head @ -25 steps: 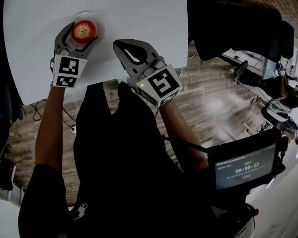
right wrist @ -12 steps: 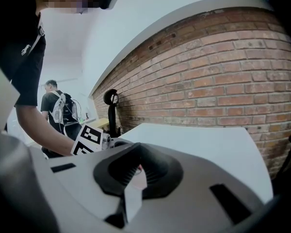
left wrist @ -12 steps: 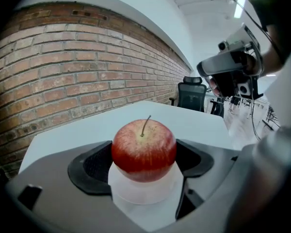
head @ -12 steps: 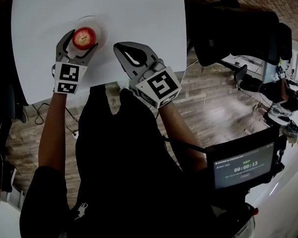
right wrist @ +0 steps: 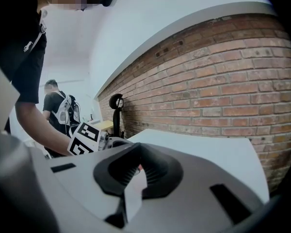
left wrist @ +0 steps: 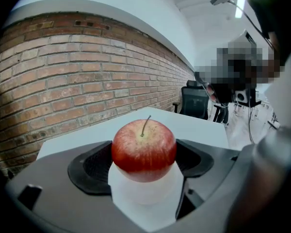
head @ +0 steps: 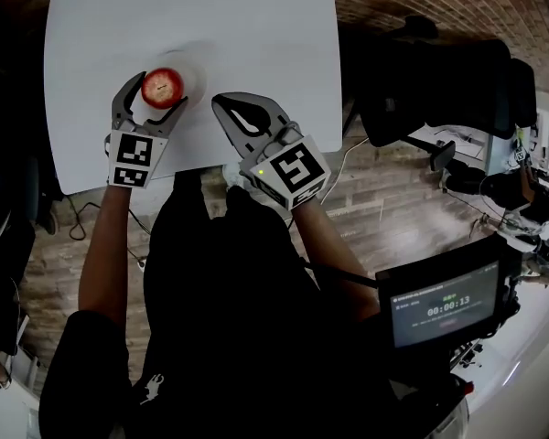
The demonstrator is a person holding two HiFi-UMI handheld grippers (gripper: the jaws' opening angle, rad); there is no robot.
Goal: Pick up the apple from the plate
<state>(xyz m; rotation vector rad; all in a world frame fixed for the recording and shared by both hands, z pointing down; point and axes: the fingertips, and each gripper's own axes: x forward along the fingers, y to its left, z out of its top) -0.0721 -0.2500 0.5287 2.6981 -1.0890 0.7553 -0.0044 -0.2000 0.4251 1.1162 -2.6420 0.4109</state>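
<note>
A red apple sits between the jaws of my left gripper, over the near-left part of a white plate on the white table. In the left gripper view the apple fills the gap between the two dark pads, stem up, with white surface below it. The left gripper is shut on the apple. My right gripper rests to the right of the plate, over the table's near edge, its jaws together and empty.
The table's near edge runs just under both grippers. A black office chair stands to the right of the table. A brick wall lies beyond it. A small screen sits at lower right above the wooden floor.
The apple, held in the left gripper, has shifted slightly toward the plate's near-left side. The right gripper has kept its place beside the plate.
</note>
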